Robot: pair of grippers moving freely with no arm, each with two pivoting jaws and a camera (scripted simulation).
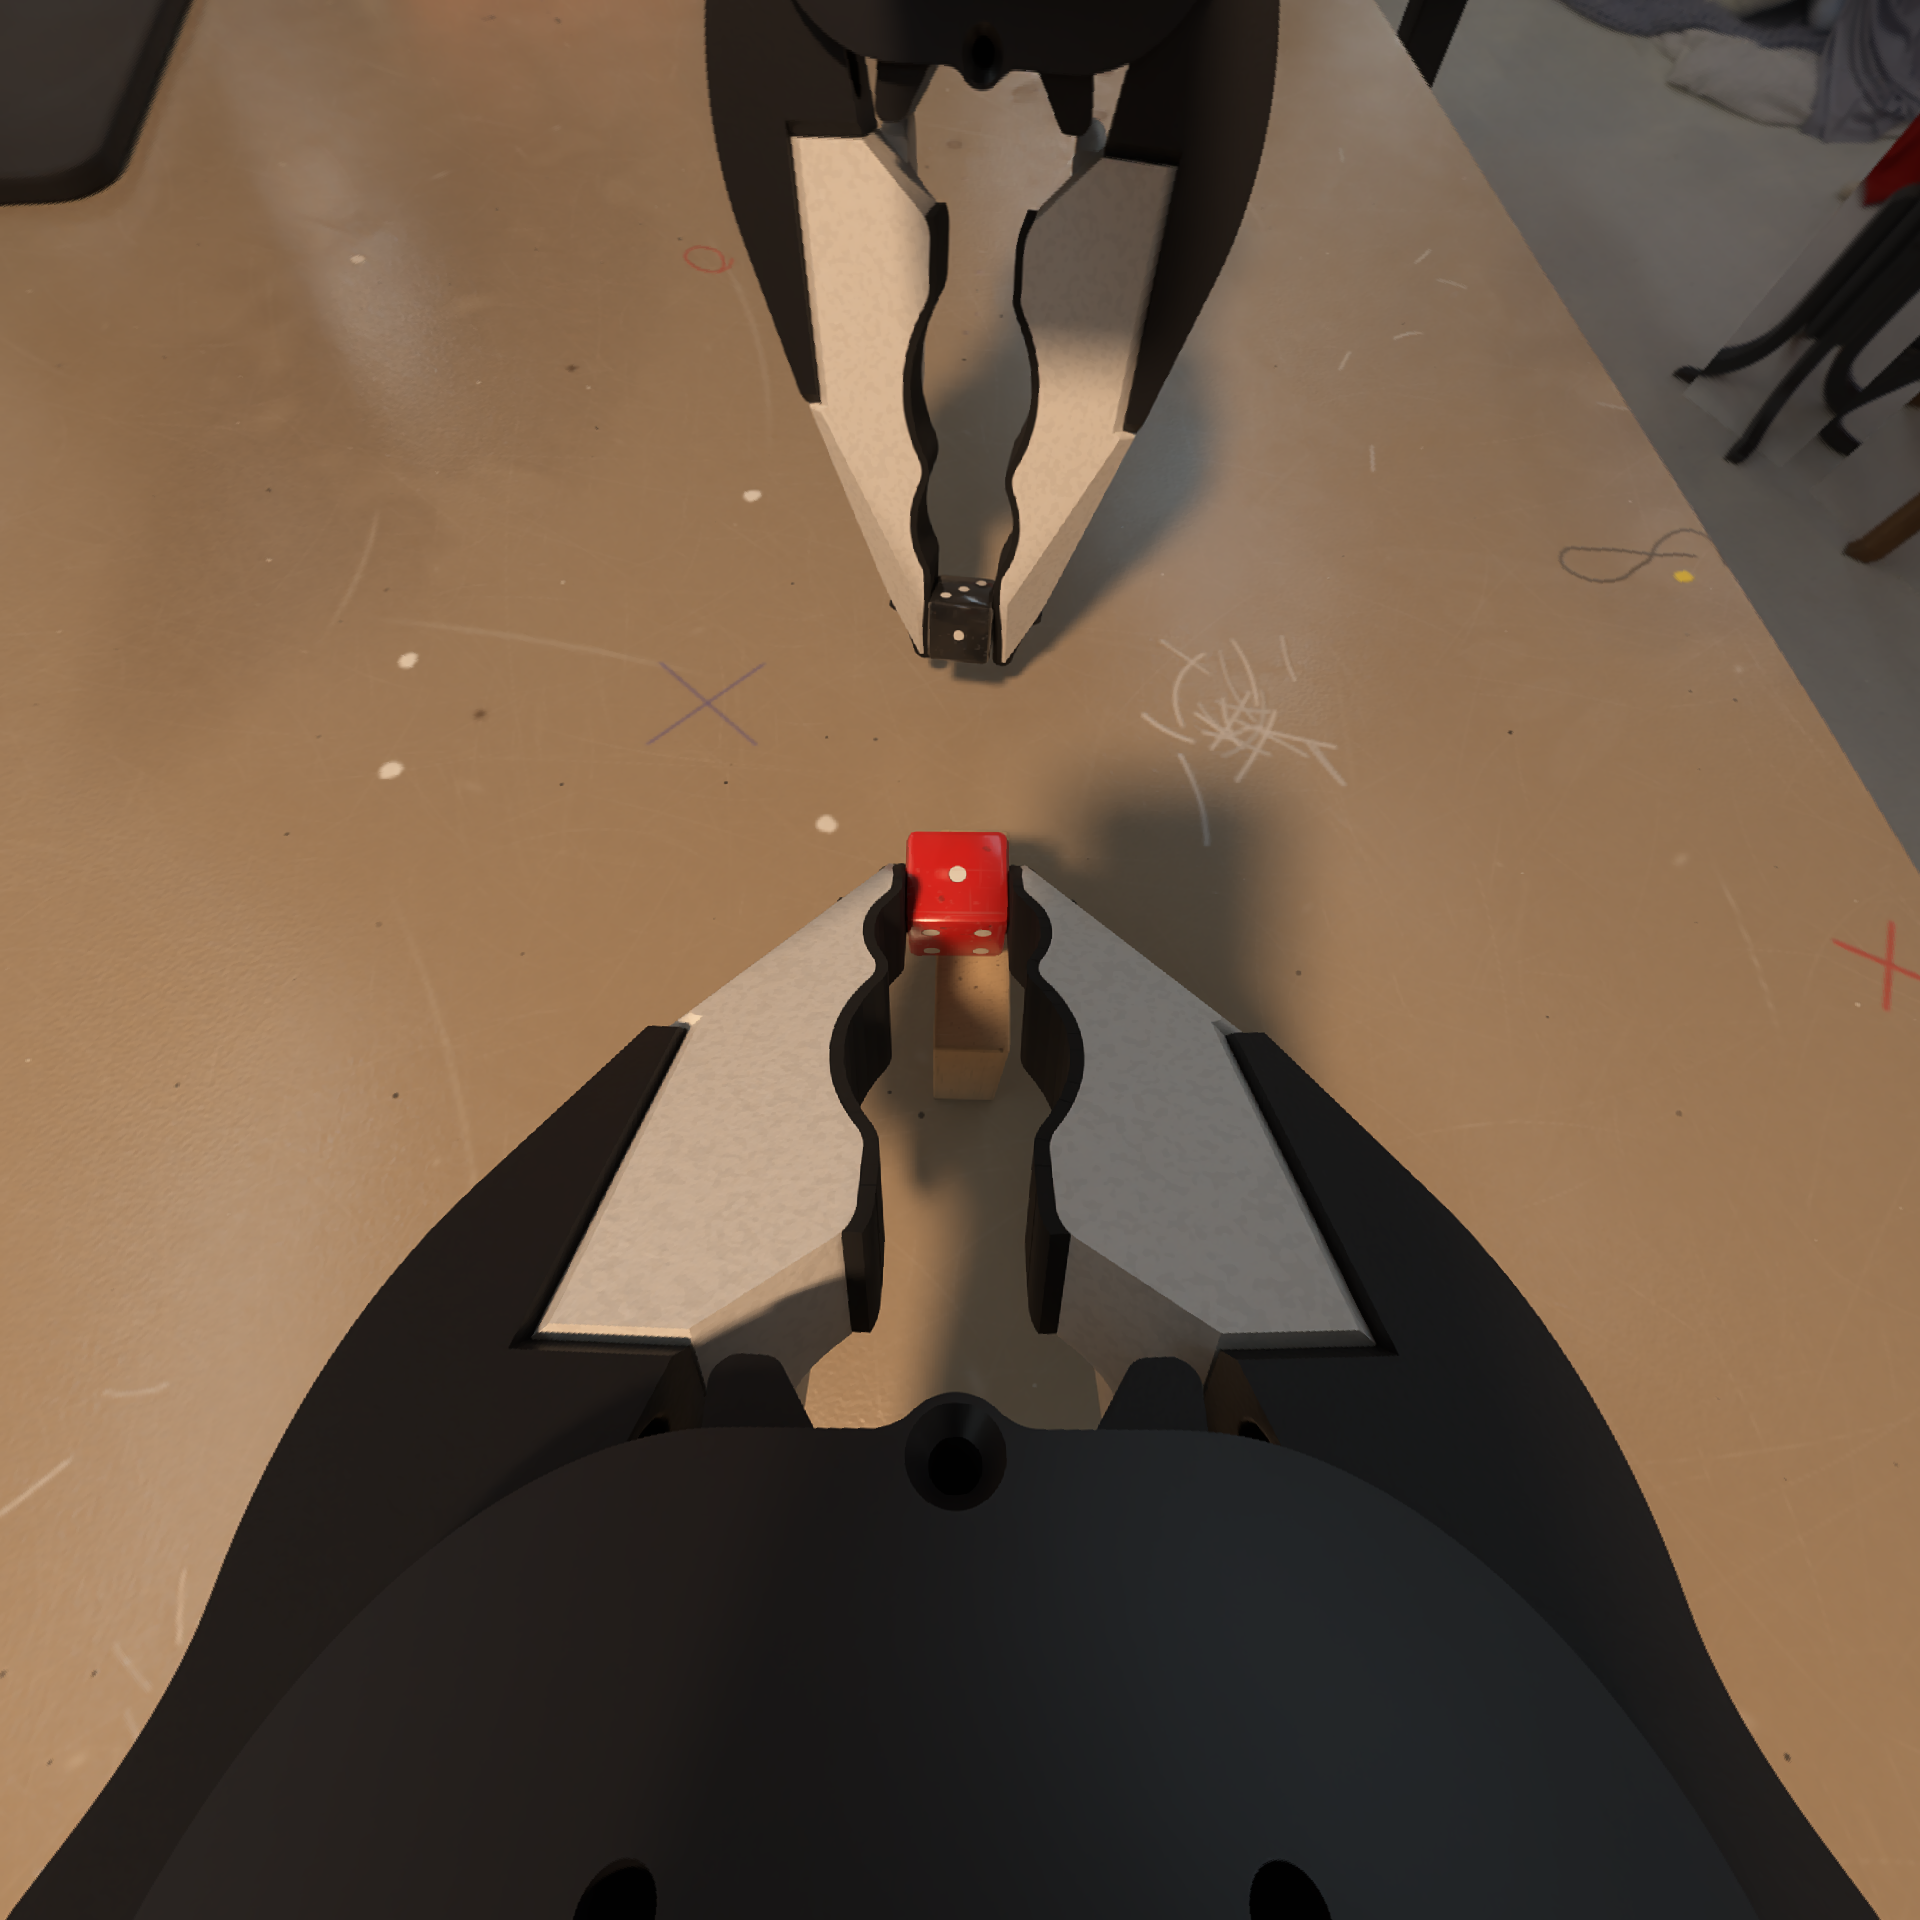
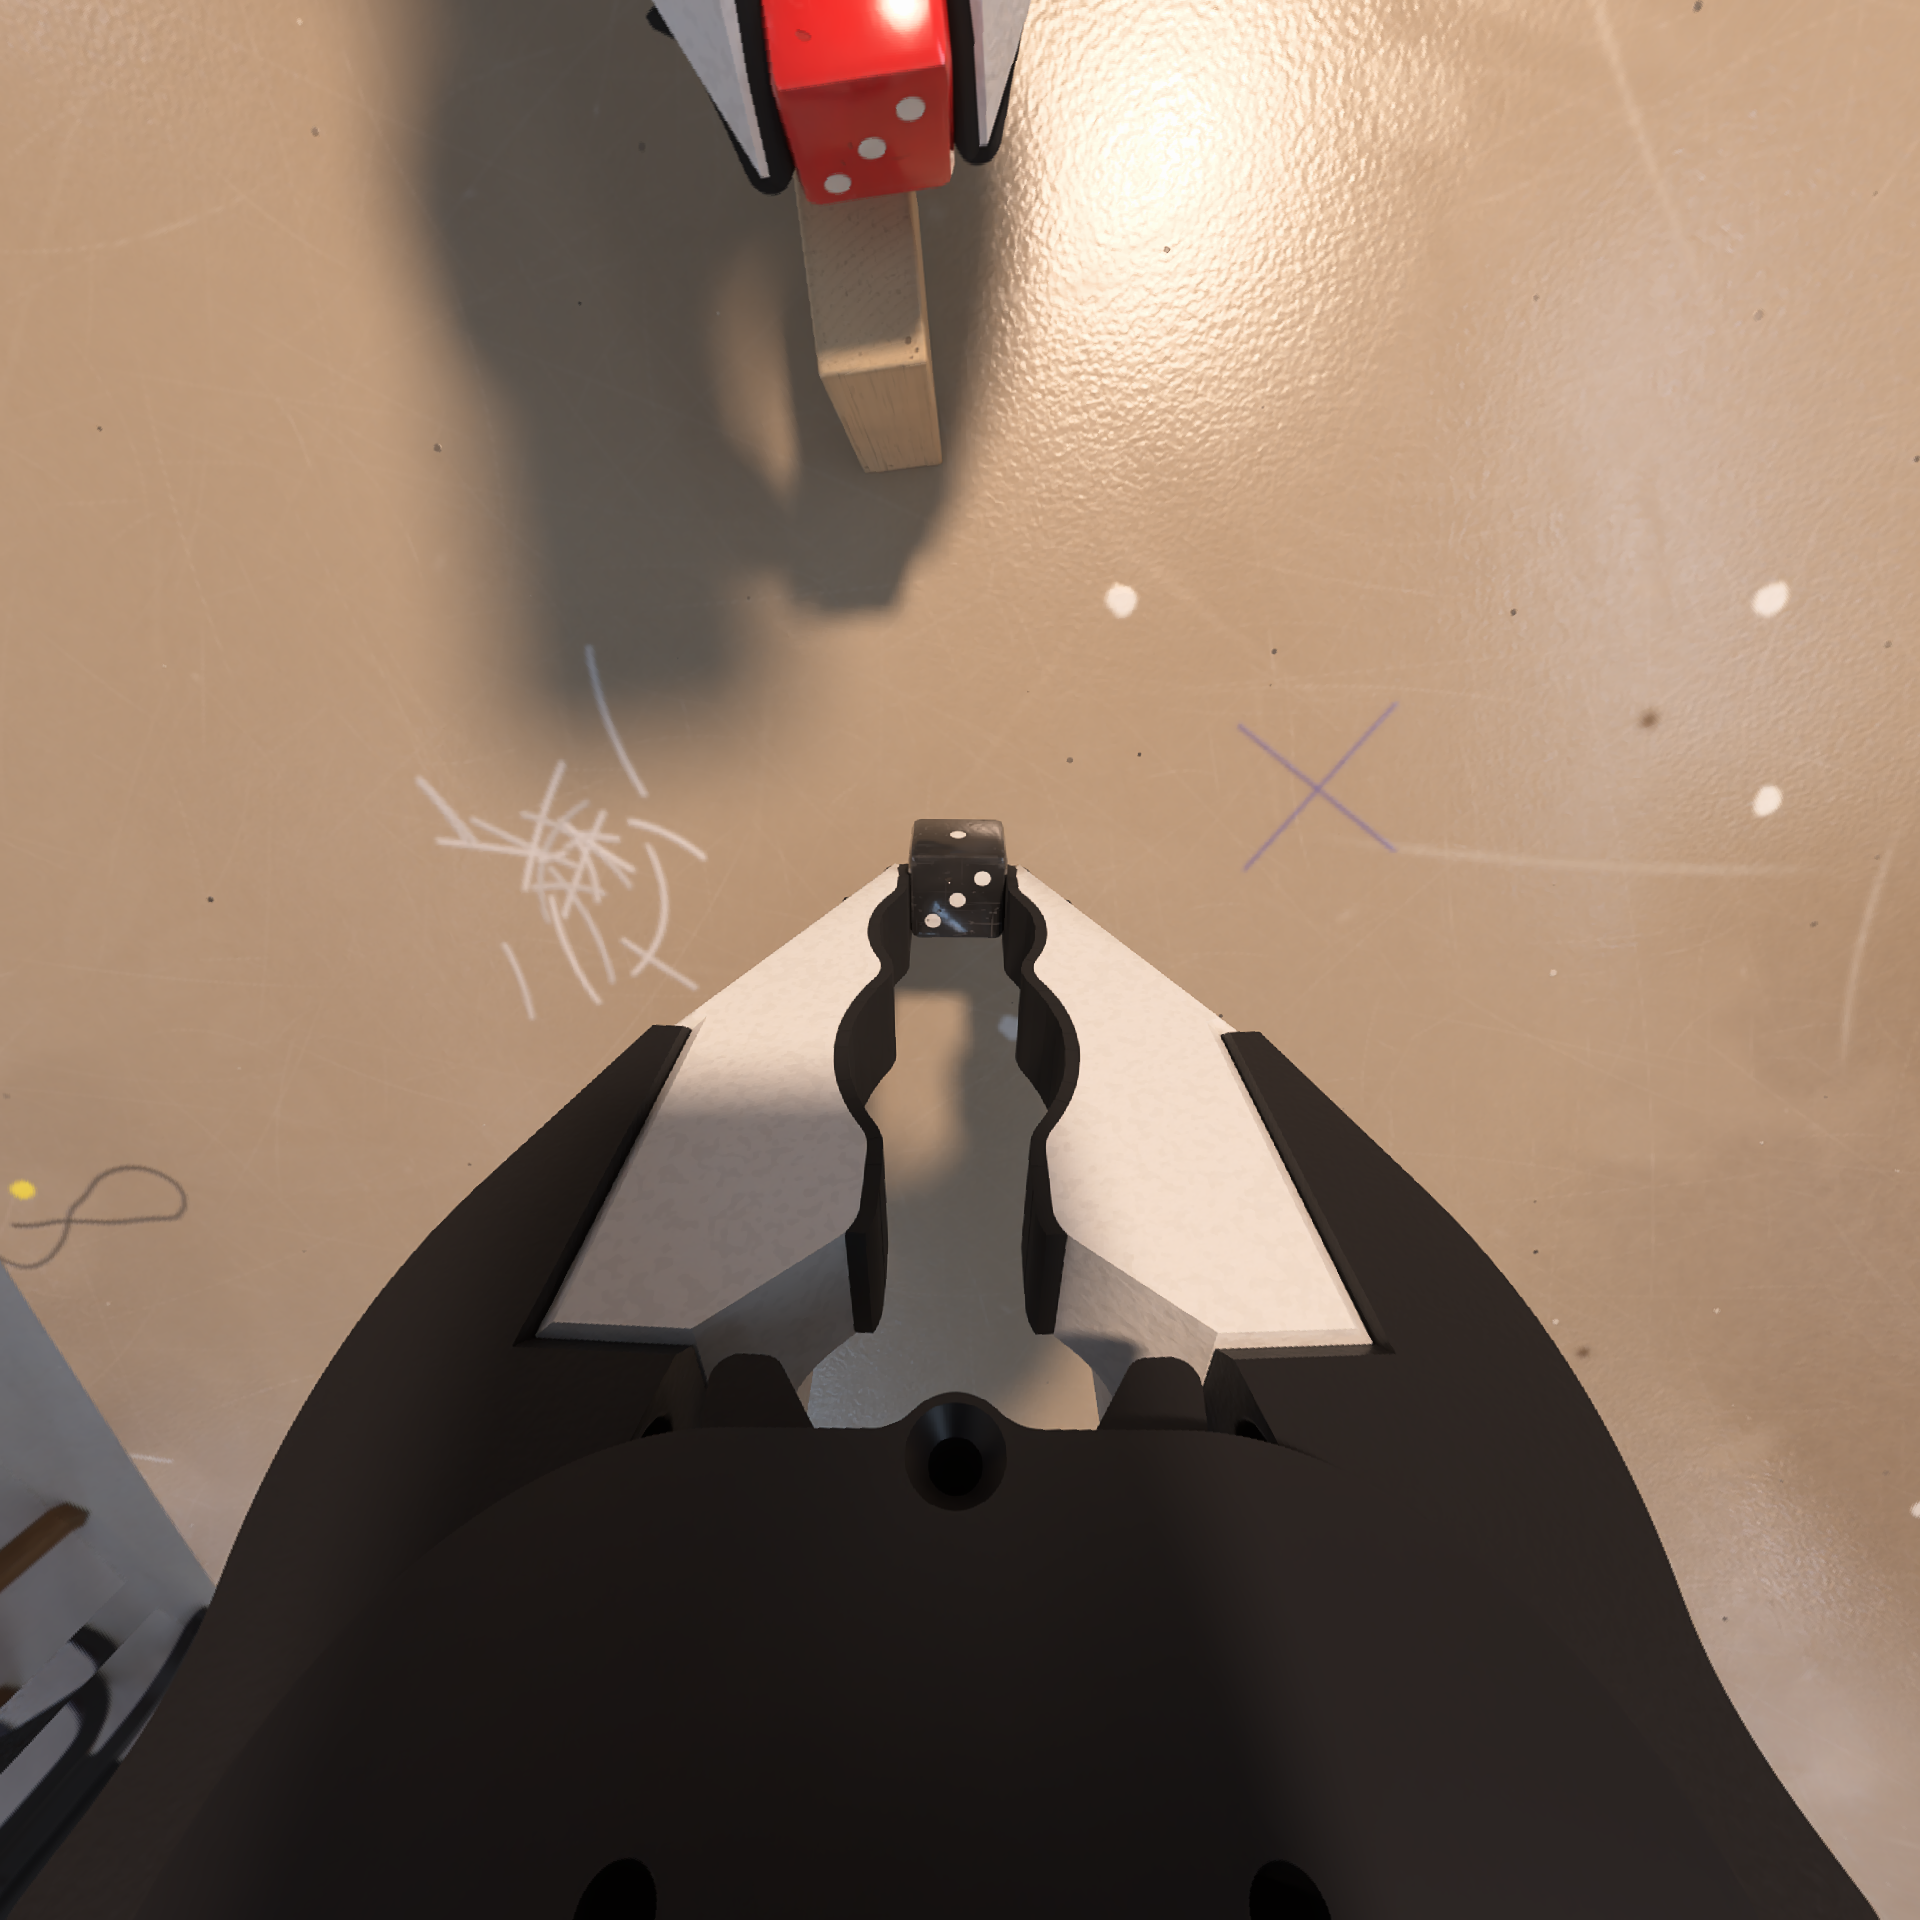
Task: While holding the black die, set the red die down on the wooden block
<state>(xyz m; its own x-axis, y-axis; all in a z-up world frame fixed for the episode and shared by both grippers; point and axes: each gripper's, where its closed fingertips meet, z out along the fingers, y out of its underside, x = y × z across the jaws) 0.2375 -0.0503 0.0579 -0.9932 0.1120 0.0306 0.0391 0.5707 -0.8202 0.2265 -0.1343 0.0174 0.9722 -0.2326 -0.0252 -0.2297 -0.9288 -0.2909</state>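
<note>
My left gripper (image 1: 957, 896) is shut on the red die (image 1: 957, 891), holding it over the far end of the wooden block (image 1: 971, 1029), which lies on the tan table. In the right wrist view the red die (image 2: 868, 104) sits between the left gripper's fingertips (image 2: 755, 125) above the block (image 2: 878, 332); whether die and block touch, I cannot tell. My right gripper (image 2: 957, 883) is shut on the black die (image 2: 957, 878), above the table. It also shows in the left wrist view (image 1: 959, 620), facing me with the black die (image 1: 959, 618) at its tips.
The table (image 1: 416, 935) carries white scratch marks (image 1: 1236, 717), a purple cross (image 1: 707, 703), white dots and a red cross (image 1: 1883, 966). Its right edge runs diagonally at upper right, with dark chair legs (image 1: 1808, 343) on the grey floor beyond.
</note>
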